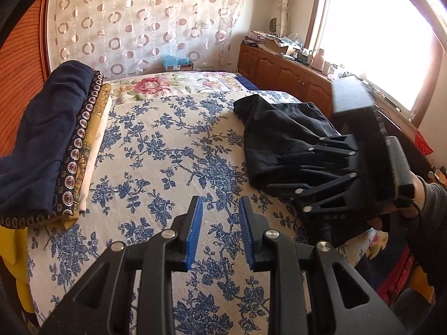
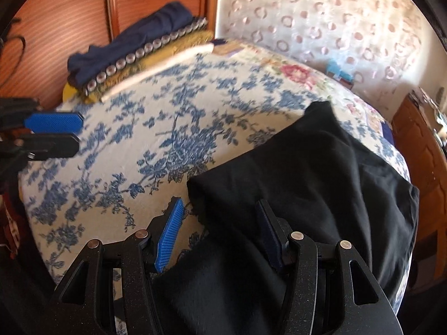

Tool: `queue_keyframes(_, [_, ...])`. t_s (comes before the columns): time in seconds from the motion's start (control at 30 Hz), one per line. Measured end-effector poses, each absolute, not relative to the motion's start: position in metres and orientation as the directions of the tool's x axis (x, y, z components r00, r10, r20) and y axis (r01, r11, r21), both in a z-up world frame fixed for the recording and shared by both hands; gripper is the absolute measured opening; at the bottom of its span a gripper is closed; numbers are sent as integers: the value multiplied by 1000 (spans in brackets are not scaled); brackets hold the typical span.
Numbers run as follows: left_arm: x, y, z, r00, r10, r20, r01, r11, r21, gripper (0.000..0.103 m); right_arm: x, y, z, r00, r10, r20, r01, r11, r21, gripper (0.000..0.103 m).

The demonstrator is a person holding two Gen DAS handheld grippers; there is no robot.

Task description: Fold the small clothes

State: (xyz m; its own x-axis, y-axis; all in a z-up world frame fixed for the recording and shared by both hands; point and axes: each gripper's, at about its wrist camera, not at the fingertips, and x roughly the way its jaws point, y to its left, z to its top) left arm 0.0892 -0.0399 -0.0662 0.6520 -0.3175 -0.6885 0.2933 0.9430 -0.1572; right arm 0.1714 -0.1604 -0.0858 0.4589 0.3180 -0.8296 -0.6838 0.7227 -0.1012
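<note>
A: Counting what's on the bed [image 1: 167, 145]?
B: One blue-flowered bedspread, one stack of four folded cloths [image 1: 56, 145] far left, one black garment [image 2: 307, 184], rumpled, at my right. My right gripper [image 2: 220, 229] gapes above its edge; my left gripper [image 1: 220, 223] hangs part-open, empty.

Blue-flowered bedspread [image 1: 156, 150], circle-patterned curtain [image 1: 145, 19], wooden cabinets [image 1: 279, 72] beneath a bright window [image 1: 377, 42].

Setting: we see a home bedroom | bed [image 1: 167, 145] under a blue-flowered cover | folded clothes stack [image 1: 56, 145] by a wooden headboard [image 1: 19, 89] | circle-patterned curtain [image 1: 145, 19] | wooden cabinets [image 1: 279, 69] below a sunlit window [image 1: 377, 42]
</note>
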Motion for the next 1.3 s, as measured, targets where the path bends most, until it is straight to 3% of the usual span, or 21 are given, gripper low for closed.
queue_keyframes(0.2, [89, -40, -66, 653, -318, -688, 294, 943, -156, 24, 177, -152, -97, 470, 264, -842, -696, 698, -169, 53])
queue_keyframes(0.23, [89, -39, -66, 653, -318, -687, 295, 943, -156, 24, 177, -153, -96, 475, 258, -841, -693, 699, -176, 47])
queue_keyframes(0.27, [89, -39, -66, 653, -319, -687, 297, 942, -156, 24, 177, -154, -96, 491, 247, -835, -686, 701, -197, 27])
queue_keyframes(0.3, [89, -39, -66, 652, -320, -687, 297, 942, -157, 24, 177, -156, -94, 510, 239, -826, -677, 704, -214, 13])
queue_keyframes(0.37, [90, -39, -67, 650, -321, -689, 299, 941, -157, 24, 179, -166, -86, 516, 269, -813, -664, 725, -182, 8])
queue_keyframes(0.6, [90, -44, -66, 642, -330, -692, 311, 937, -159, 24, 200, -218, -25, 639, 308, -705, -562, 812, -154, 6])
queue_keyframes(0.77, [89, -47, -66, 639, -336, -692, 319, 934, -158, 24, 232, -256, 4, 699, 253, -669, -471, 866, -165, 6])
queue_keyframes(1.03, [89, -53, -69, 629, -343, -697, 331, 930, -159, 24, 285, -314, -5, 728, 69, -682, -317, 916, -246, 6])
queue_keyframes(1.3, [90, -57, -73, 617, -338, -710, 332, 931, -154, 24, 307, -341, -8, 752, 23, -658, -232, 945, -232, 5])
